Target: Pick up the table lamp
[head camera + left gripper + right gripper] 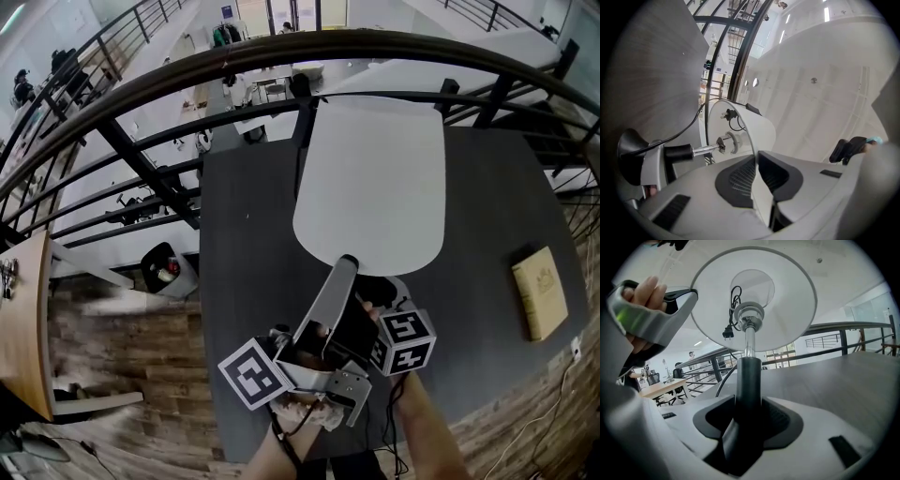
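The table lamp's white shade (370, 183) fills the middle of the head view, above the dark grey table (244, 244). My left gripper (343, 266) reaches up to the shade's near rim. In the left gripper view it (756, 161) is shut on the thin shade edge (759, 129); the chrome rod (705, 150) and black base (630, 150) show beyond. My right gripper (747, 413) is shut on the lamp's black stem (748, 380), under the shade (787, 301). The lamp's plug (727, 333) hangs inside the shade. In the head view the shade hides the stem.
A tan book (540, 291) lies near the table's right edge. A black railing (141, 159) curves round the table's far side, with a drop to a lower floor behind it. A wooden desk (23, 319) stands at the left, and a bin (167, 269) sits beside the table.
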A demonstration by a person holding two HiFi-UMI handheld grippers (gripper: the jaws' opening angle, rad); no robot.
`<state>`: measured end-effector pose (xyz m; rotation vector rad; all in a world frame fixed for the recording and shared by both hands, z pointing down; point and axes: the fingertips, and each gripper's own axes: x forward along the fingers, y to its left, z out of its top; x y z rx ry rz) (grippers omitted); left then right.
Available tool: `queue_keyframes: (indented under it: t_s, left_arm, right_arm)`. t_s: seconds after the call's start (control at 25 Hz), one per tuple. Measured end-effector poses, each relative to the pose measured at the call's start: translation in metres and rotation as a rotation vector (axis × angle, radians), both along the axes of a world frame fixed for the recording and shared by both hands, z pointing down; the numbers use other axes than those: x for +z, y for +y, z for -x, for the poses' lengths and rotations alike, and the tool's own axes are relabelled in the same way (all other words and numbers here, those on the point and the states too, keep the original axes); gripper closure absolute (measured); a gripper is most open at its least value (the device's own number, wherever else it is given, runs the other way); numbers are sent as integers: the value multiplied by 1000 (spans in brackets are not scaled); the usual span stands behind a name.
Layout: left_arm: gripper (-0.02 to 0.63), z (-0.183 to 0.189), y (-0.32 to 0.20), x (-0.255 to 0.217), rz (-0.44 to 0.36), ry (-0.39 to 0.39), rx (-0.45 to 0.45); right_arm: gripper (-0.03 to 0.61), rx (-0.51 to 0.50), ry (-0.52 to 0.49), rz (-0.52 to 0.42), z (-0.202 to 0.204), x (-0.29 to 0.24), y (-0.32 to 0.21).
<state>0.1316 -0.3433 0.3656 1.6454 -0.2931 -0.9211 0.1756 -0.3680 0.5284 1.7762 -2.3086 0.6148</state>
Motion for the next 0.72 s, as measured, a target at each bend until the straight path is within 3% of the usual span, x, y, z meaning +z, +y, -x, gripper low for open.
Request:
queue_keyframes:
  t_s: [0.72]
  left_arm:
    - [563, -3, 13, -23, -89, -17, 38]
  right_arm:
    - [377, 25, -2, -107, -2, -23, 3]
